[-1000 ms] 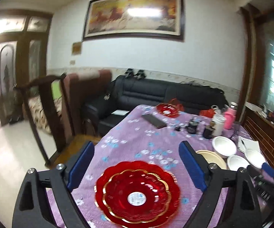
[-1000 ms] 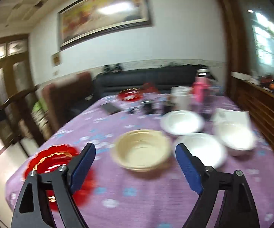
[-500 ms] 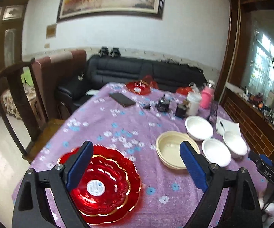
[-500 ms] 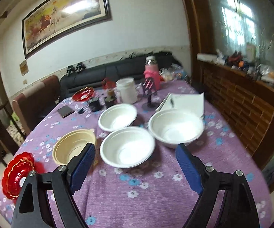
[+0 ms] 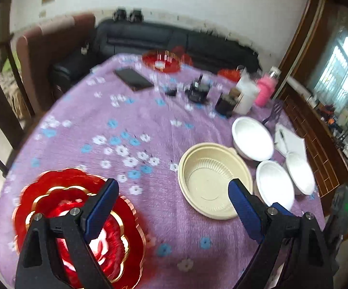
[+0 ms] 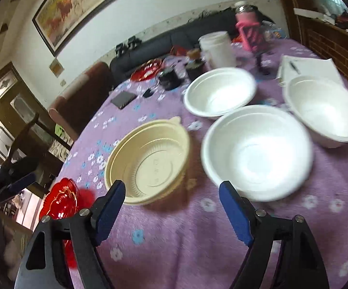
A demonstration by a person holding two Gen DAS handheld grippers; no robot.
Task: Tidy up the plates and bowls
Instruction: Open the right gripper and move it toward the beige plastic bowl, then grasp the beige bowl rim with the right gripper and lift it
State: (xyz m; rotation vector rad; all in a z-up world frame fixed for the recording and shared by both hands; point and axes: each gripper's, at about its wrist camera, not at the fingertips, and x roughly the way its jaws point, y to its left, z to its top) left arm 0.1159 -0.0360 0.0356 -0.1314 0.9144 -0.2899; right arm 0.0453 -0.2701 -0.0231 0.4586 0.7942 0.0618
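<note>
Both grippers hang over the table (image 6: pixel 174 240), nothing grasped. Left gripper (image 5: pixel 174 207) is spread wide between the red plate (image 5: pixel 53 200) and the beige bowl (image 5: pixel 212 180). Right gripper (image 6: pixel 171 204) has just been closing, empty, short of the white bowl (image 6: pixel 256 151). Pick one rim and come in low before you squeeze.

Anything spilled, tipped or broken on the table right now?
Nothing stands out. The beige bowl and three white bowls sit upright and empty on the purple tablecloth; the red plate lies flat near the edge. No spills or damage visible, though the frames are blurred.
</note>
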